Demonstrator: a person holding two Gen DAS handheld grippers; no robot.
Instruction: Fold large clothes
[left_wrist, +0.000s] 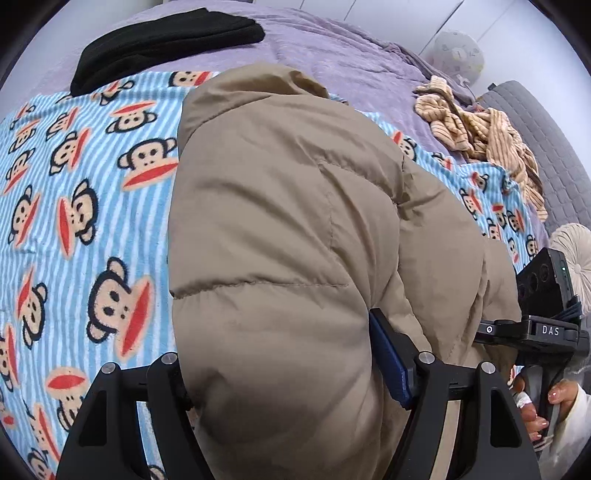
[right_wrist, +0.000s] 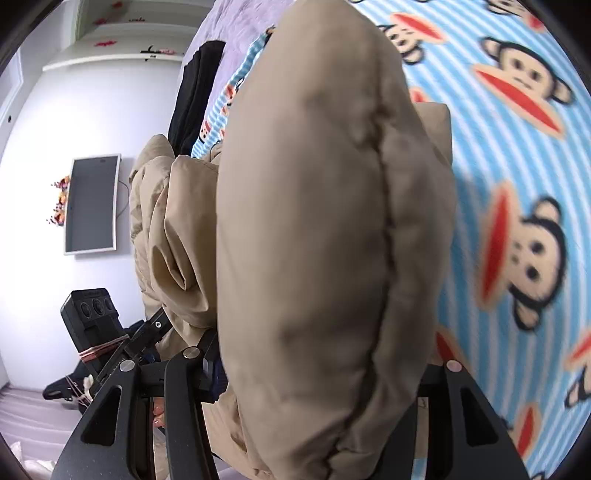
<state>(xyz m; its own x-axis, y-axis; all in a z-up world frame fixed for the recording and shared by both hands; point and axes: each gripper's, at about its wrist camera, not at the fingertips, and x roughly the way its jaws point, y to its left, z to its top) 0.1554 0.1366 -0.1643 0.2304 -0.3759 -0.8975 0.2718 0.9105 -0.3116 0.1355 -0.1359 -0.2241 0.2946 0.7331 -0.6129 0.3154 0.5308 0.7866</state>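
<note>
A tan puffer jacket (left_wrist: 280, 236) lies bunched on a blue striped monkey-print blanket (left_wrist: 74, 221) on the bed. My left gripper (left_wrist: 288, 376) is shut on a thick fold of the jacket, which bulges between its fingers (left_wrist: 391, 358). My right gripper (right_wrist: 321, 369) is shut on another padded fold of the same jacket (right_wrist: 325, 221), lifted off the blanket (right_wrist: 517, 147). Each gripper shows in the other's view: the right one at the jacket's right edge (left_wrist: 532, 328), the left one at the lower left (right_wrist: 110, 339).
A black folded garment (left_wrist: 166, 40) lies at the far side on the purple bedspread (left_wrist: 351, 62). A crumpled beige striped garment (left_wrist: 480, 133) lies at the right, by a grey quilted pad (left_wrist: 546, 147). A wall screen (right_wrist: 92, 203) hangs left.
</note>
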